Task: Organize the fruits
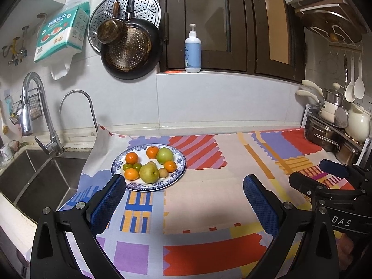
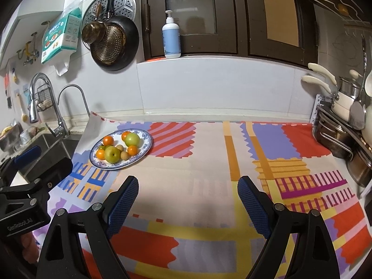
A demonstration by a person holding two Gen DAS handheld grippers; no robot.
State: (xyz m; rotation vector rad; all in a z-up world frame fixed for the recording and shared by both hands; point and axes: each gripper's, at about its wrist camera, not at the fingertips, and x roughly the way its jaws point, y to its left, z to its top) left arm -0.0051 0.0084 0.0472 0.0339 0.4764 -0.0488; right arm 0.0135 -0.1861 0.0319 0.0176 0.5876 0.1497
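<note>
Both jaws stand wide and hold nothing. From your left gripper (image 1: 183,200) the plate (image 1: 179,174) of fruits lies just ahead, slightly left; from your right gripper (image 2: 187,200) it is farther, ahead-left. Left hand is nearer.

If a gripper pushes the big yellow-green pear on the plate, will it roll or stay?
The pear looks rounded, so it would probably roll. Oranges and small fruits crowd it on the plate, so a push likely shifts them too. Its skin looks smooth, perhaps slippery.
</note>
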